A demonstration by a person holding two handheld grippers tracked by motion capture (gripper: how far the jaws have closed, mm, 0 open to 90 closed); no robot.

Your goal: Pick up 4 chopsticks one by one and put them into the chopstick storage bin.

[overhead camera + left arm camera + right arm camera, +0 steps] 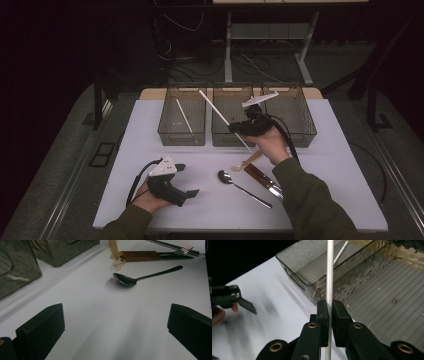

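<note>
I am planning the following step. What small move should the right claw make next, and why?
Probably carry the white stick a little further over the left bin and lower it. The right claw is shut on the stick above the bins, and a similar white stick already lies in that left bin.

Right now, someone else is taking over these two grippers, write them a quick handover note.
Right gripper: shut on a white stick, held up over the middle bin.
Left gripper: open, holding nothing, low over the table at the near left.
Left bin: one white stick already inside. Right bin: I cannot tell what it holds.
On the table: spoon, tan plastic utensil, wooden-handled knife and a fork beside it.
Done: one stick binned, second picked up.
Left, probably: drop this stick in a bin, then sort the remaining cutlery.
</note>
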